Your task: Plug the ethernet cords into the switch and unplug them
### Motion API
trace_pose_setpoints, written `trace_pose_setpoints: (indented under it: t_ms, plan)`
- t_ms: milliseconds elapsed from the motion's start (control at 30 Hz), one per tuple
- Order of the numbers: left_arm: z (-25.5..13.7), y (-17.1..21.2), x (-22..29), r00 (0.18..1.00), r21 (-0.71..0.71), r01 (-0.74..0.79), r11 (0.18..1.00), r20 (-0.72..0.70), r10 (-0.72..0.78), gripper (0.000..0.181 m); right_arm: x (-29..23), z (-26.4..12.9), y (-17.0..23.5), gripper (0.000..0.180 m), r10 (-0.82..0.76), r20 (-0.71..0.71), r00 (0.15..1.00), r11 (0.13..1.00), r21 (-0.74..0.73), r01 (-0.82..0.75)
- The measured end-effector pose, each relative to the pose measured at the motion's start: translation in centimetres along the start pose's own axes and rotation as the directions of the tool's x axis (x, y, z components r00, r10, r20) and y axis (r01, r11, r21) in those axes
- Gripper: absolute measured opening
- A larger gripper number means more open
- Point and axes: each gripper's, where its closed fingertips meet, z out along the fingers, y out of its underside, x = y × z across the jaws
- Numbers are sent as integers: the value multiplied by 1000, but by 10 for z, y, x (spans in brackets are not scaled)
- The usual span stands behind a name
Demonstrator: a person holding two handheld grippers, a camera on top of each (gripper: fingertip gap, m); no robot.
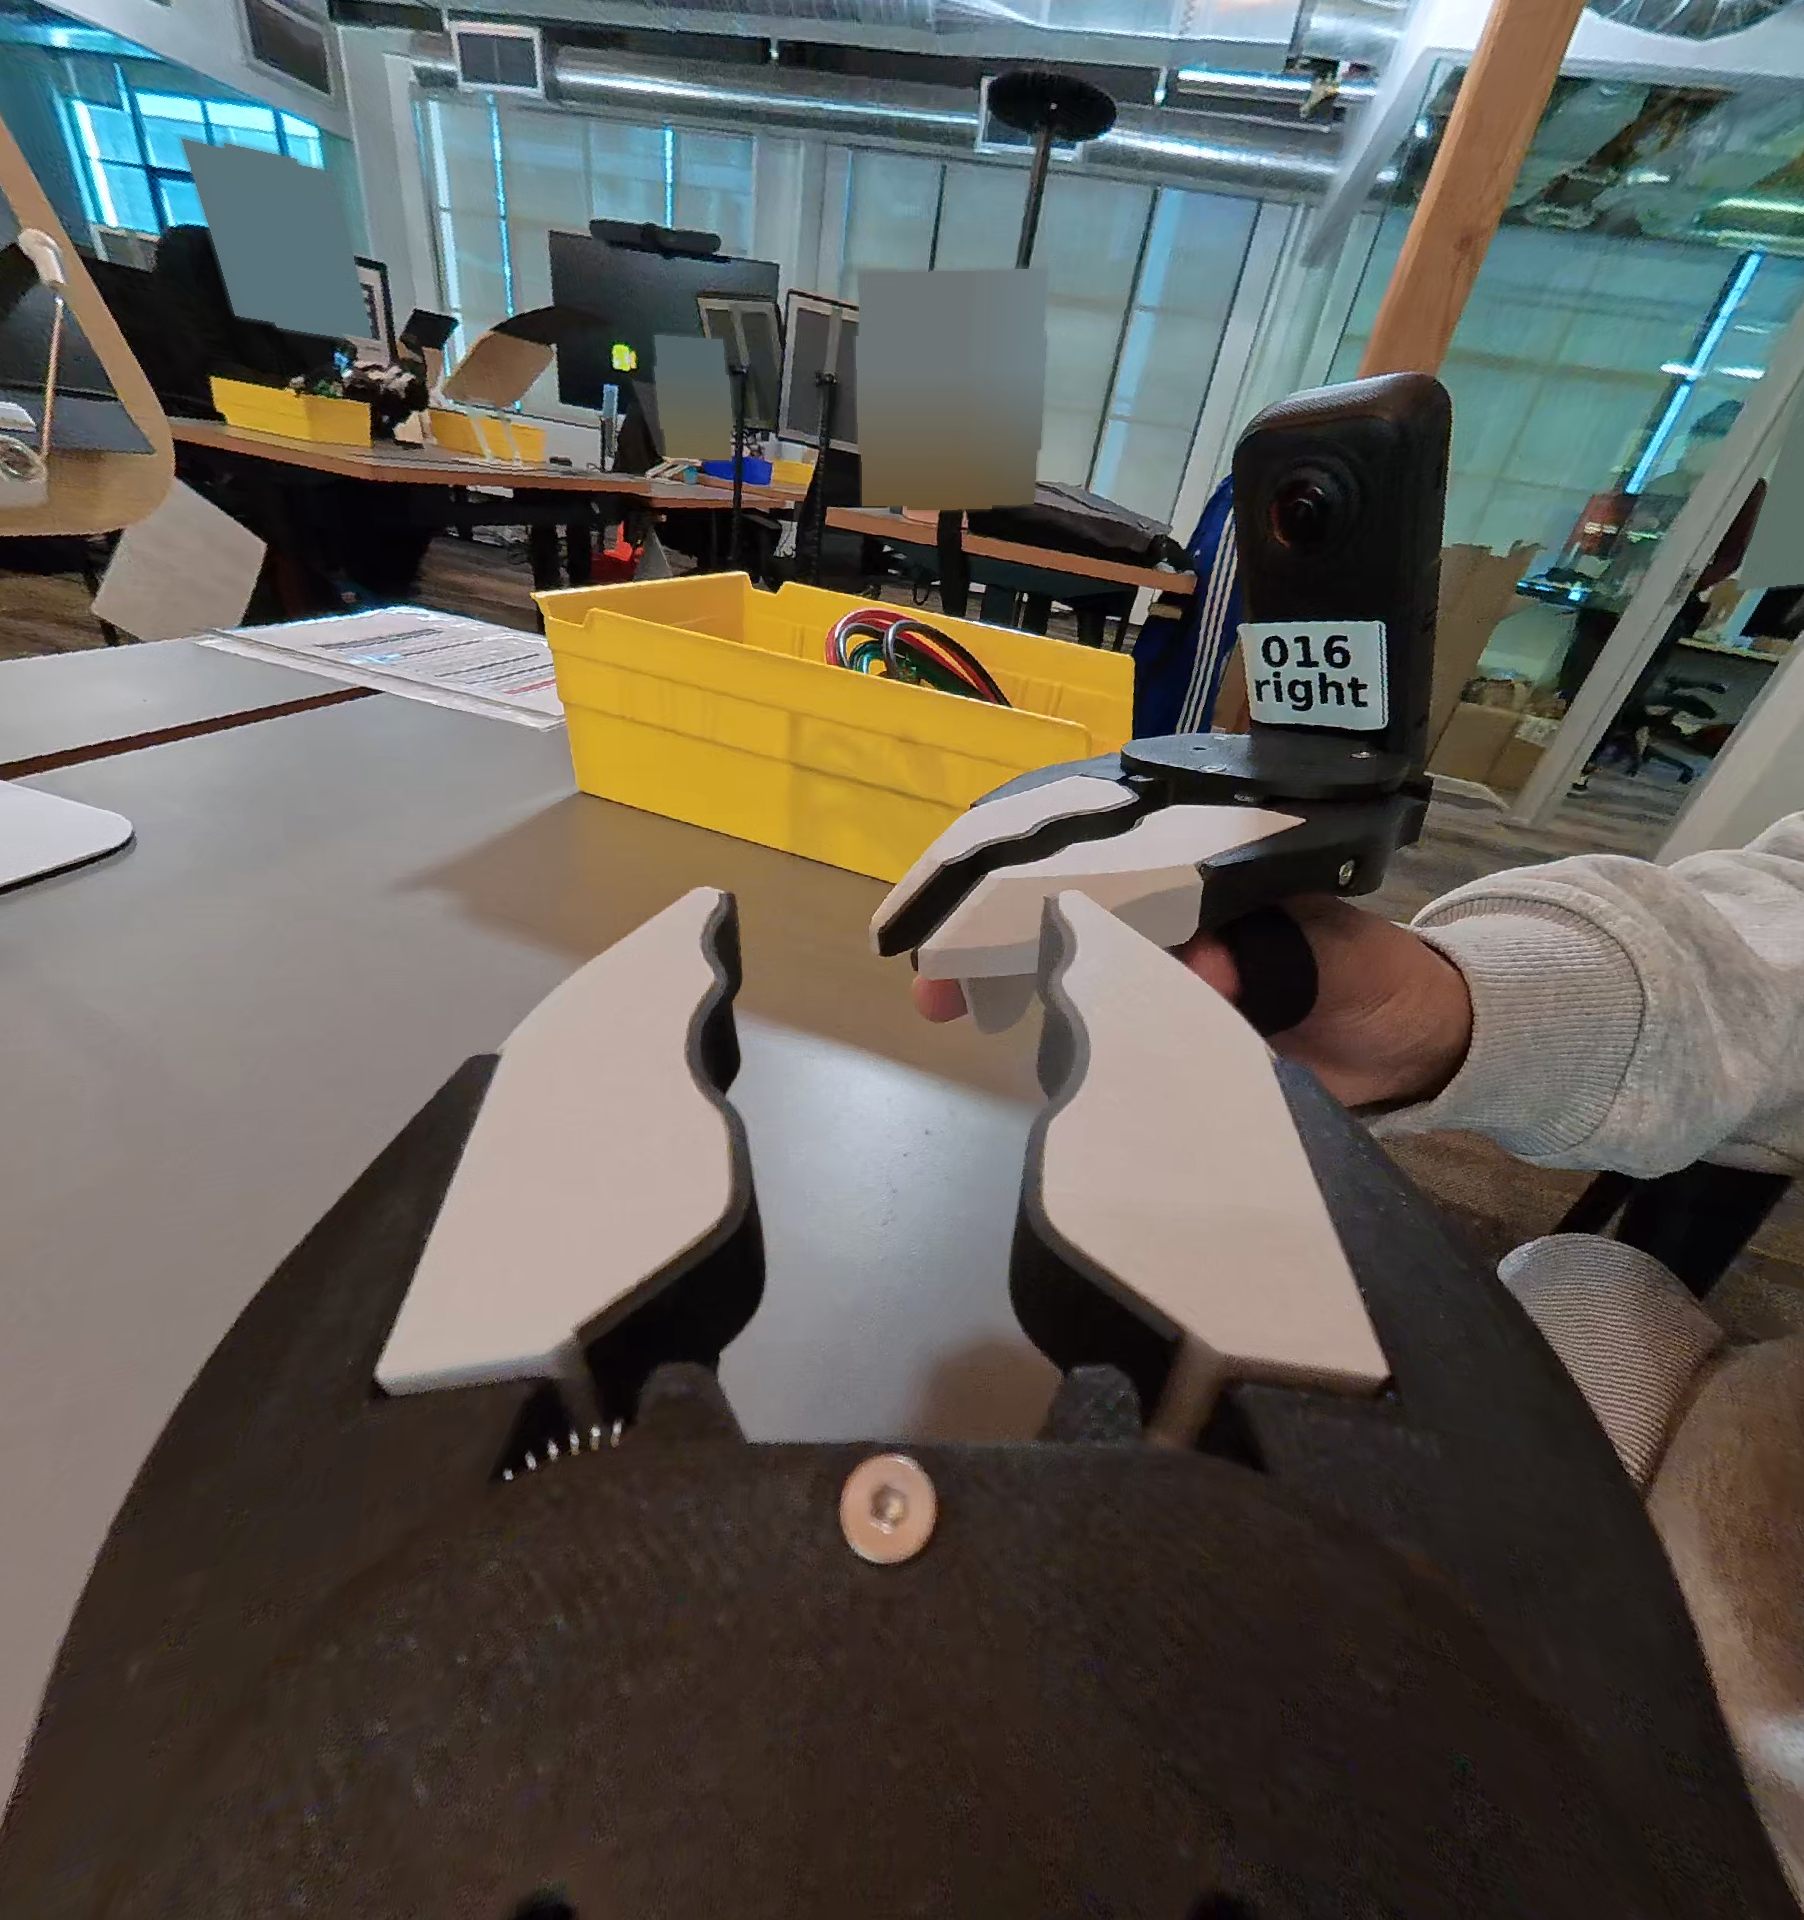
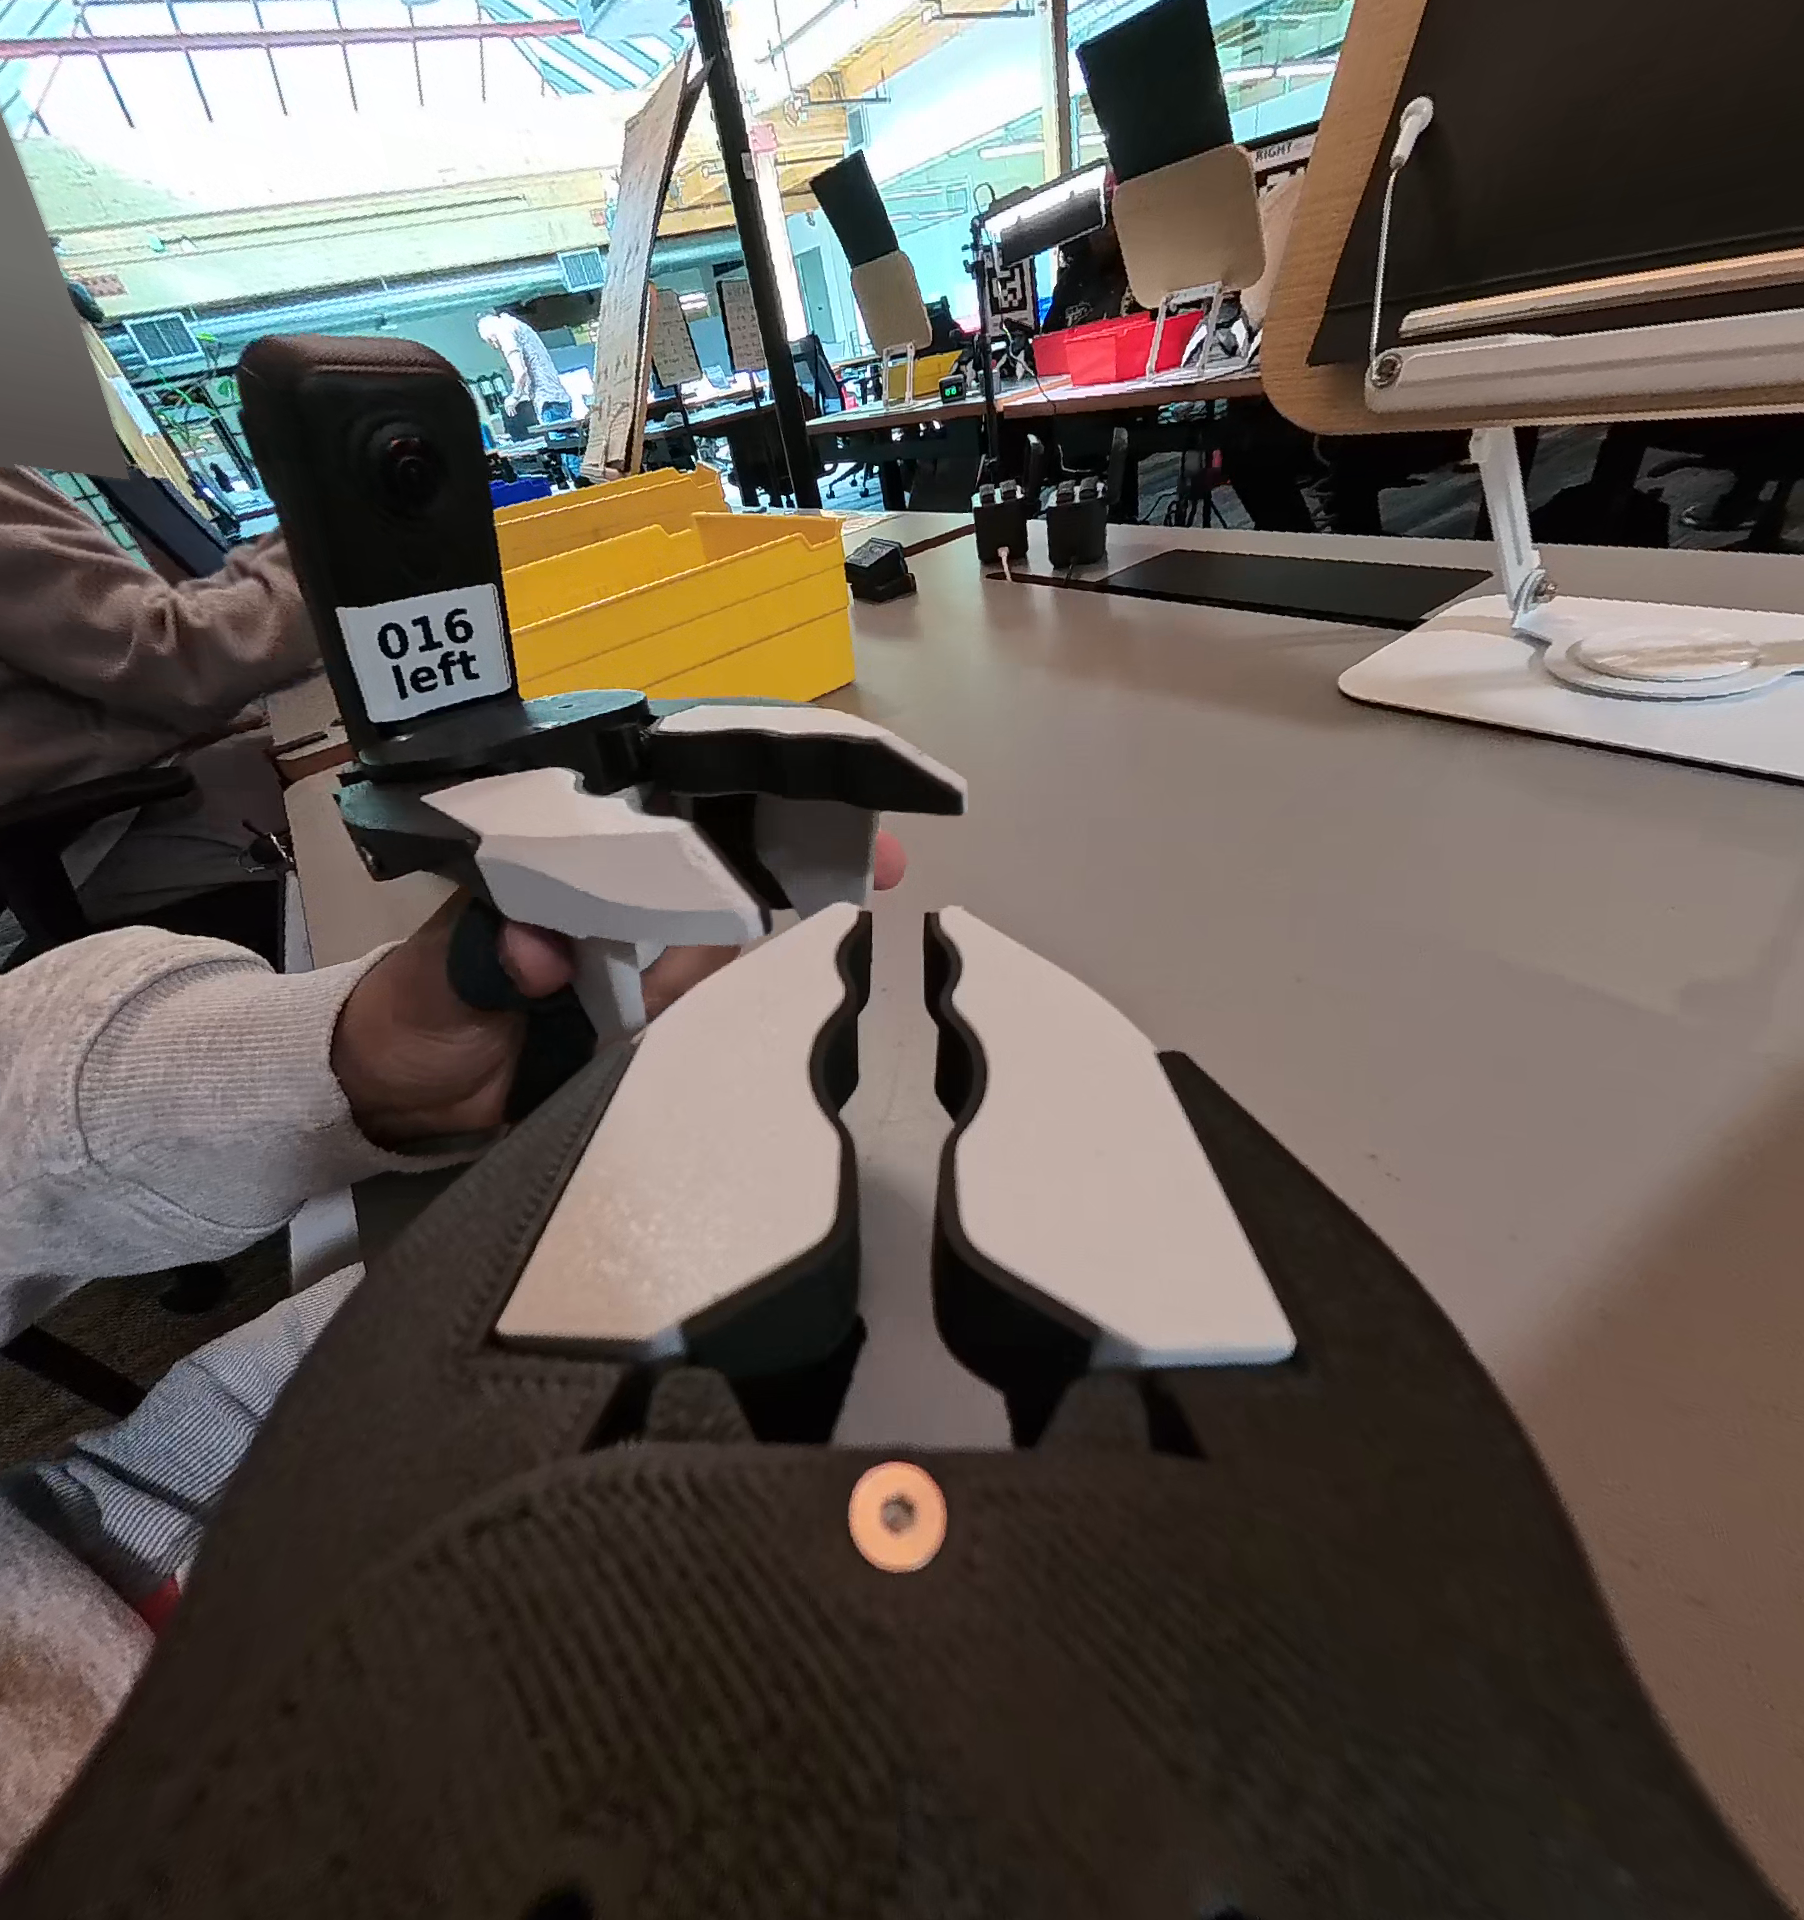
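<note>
Grey table (image 1: 254, 935): bare beneath both grippers.
Left gripper (image 1: 887, 925): fingers spread wide, holding nothing.
Bin (image 1: 773, 748): yellow, far side, coloured cords (image 1: 908, 655) coiled inside.
Right gripper (image 2: 896, 920): fingers nearly together, narrow gap, holding nothing.

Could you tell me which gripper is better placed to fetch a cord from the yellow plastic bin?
Probably left. The left gripper is wide open, aimed at the yellow plastic bin of coiled coloured cords. The right gripper is nearly closed, and its view shows the bin off-side, behind the left one.
</note>
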Motion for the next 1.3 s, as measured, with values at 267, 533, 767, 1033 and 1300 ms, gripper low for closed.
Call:
trace_pose_setpoints:
  t_ms: [267, 533, 767, 1033, 1300]
  plan:
    - [1, -4, -7, 999, 34, 11, 999, 44, -13, 92, 0, 0, 1, 9, 3, 2, 1000, 1000, -3, -3]
    - [4, -2, -9, 995, 28, 83, 996, 50, -85, 125, -1, -1, -1, 11, 3, 5, 1000, 1000, 7, -3]
    - [1, -8, -10, 993, 63, 112, 992, 36, -114, 124, 4, -9, -16, 23, -30, -26, 999, 997, 65, 31]
    - [2, -1, -10, 996, 28, 80, 996, 36, -81, 114, 53, -108, -94, 49, -102, -416, 904, 940, 257, 224]
    - [3, 0, -9, 990, 40, 144, 989, 0, -144, 104, 198, -335, -79, 74, -57, -922, 382, 938, 82, 337]
